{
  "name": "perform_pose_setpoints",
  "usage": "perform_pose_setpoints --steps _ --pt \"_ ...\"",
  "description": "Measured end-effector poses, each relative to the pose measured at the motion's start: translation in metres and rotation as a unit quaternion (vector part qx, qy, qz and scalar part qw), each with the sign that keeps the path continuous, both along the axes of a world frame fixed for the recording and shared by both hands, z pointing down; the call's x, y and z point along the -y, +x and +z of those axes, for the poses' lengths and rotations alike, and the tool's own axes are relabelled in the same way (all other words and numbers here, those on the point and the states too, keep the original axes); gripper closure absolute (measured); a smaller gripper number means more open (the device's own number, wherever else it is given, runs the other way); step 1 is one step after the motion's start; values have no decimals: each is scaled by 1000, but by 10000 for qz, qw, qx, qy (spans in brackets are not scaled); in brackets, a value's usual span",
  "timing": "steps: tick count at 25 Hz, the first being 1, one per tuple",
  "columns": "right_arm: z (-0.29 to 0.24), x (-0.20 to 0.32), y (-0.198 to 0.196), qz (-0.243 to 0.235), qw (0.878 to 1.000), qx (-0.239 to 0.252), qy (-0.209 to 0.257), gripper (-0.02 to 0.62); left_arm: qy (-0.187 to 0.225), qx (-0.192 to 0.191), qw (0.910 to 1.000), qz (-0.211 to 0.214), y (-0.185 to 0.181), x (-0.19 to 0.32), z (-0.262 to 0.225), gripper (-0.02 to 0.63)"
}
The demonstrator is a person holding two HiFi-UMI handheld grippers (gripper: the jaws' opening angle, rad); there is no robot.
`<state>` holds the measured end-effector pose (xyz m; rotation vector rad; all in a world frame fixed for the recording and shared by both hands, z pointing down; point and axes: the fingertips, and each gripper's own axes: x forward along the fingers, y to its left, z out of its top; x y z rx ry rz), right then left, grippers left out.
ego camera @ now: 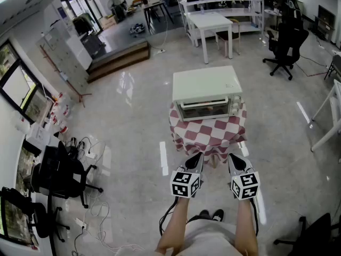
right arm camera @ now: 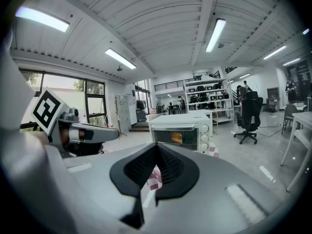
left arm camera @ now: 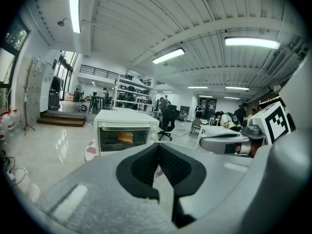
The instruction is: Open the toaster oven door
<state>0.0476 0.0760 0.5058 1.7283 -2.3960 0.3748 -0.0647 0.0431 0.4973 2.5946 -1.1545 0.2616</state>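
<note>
Ahead of both tools, the toaster oven [ego camera: 206,92] sits on a small table [ego camera: 209,135] draped in a red-and-white checked cloth [ego camera: 213,128]. Its glass door [ego camera: 205,110] is shut and faces them. The left tool [ego camera: 197,158] and right tool [ego camera: 233,159] hover side by side just short of the table's near edge, apart from the oven. Each has its jaws pressed together, gripping nothing.

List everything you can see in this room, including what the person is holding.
Toaster oven: one, white, door shut, centre of room.
Food: one piece, orange, inside the oven.
Tablecloth: one, red-and-white checked, under the oven.
Long table: one, white, behind the oven.
Office chairs: at least three, black, around the room's edges.
Shelving: one unit, white, at the back.
Left gripper: one, grey-black, shut, empty, before the cloth.
Right gripper: one, grey-black, shut, empty, beside it.
</note>
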Motion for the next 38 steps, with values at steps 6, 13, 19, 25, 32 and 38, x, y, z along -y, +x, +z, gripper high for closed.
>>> perform_pose_setpoints --steps 6,13,19,25,32,38 --pt "-3 -3 4 -63 9998 118 117 594 124 -139 9998 -112 -7 -10 -1 606" --pt "-7 -15 17 -70 9988 442 219 593 272 -337 9985 -341 -20 -18 -7 603" --pt "-1 -21 16 -245 9992 164 251 592 304 -139 9983 -474 -19 -23 6 601" --pt "-1 -5 27 -204 9990 238 333 592 371 -194 9980 -472 -14 -13 9 601" --pt "11 35 30 -341 9986 381 166 592 117 -33 9974 -717 -22 30 36 601" --pt "7 75 35 -408 9990 144 149 592 94 -75 9980 -620 -9 74 29 603"
